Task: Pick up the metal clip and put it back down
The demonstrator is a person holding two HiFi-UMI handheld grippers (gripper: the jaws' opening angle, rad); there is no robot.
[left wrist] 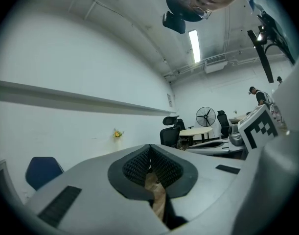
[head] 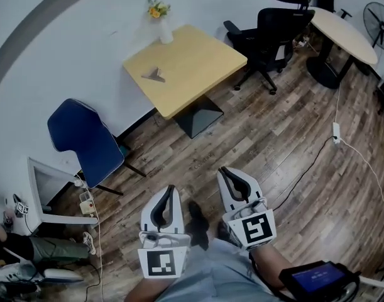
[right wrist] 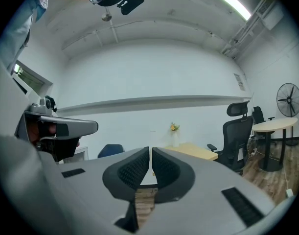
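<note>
Head view: left claw [head: 171, 189] and right claw [head: 223, 170] were found clenched, empty, far from the clip [head: 155, 74] on the counter [head: 201, 58]; approached clenched, it could be knocked away.

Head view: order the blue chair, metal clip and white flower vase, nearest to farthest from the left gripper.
1. Blue plastic chair, on the floor, left.
2. Grey metal clip, on the wooden table.
3. White flower vase, table's far edge.

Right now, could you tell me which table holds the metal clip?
The square wooden table, with the metal clip and flower vase; not the round table.
</note>
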